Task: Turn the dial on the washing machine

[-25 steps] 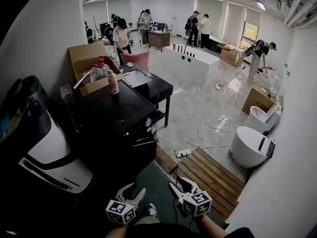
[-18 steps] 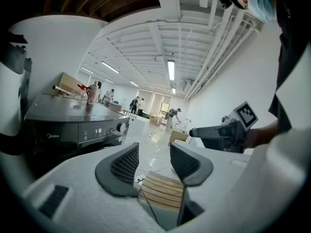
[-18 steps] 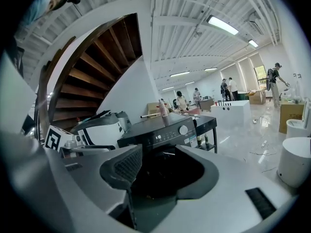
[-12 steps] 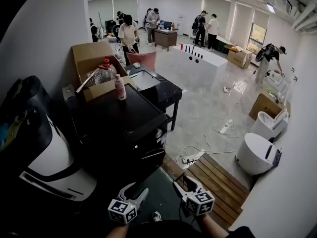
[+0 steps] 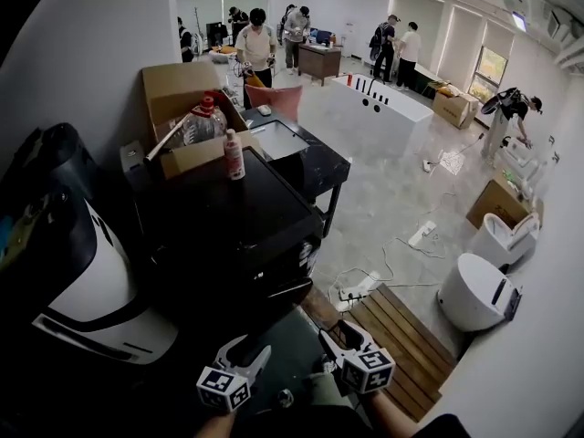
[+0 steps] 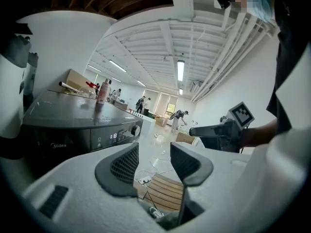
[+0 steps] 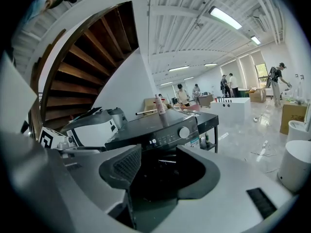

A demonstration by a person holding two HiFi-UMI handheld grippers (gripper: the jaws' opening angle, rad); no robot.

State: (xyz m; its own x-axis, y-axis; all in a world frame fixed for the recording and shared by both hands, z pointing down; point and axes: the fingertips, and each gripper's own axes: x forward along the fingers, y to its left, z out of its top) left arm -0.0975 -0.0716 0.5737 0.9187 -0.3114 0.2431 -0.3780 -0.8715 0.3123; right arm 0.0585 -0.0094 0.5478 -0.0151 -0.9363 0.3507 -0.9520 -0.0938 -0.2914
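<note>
The black washing machine (image 5: pixel 228 226) stands ahead of me, its round dial (image 5: pixel 305 256) at the right end of the front panel. The dial also shows in the left gripper view (image 6: pixel 136 129) and in the right gripper view (image 7: pixel 183 132). My left gripper (image 5: pixel 246 351) hovers low at the bottom of the head view, well short of the machine. Its jaws have just been opening and nothing is between them (image 6: pixel 153 163). My right gripper (image 5: pixel 332 338) is beside it, pointing at the machine's front. Its jaws (image 7: pixel 158 166) have also just been opening and hold nothing.
A pink spray bottle (image 5: pixel 234 155) and an open cardboard box (image 5: pixel 182 108) sit on the machine's top. A white appliance (image 5: pixel 91 290) stands at its left and a black table (image 5: pixel 315 167) behind it. A wooden platform (image 5: pixel 401 336), a power strip (image 5: pixel 354 291) and cables lie at the right. People stand at the back.
The washing machine has grown larger and shifted right in the head view as I move closer. Both grippers keep their place at the bottom of the picture.
</note>
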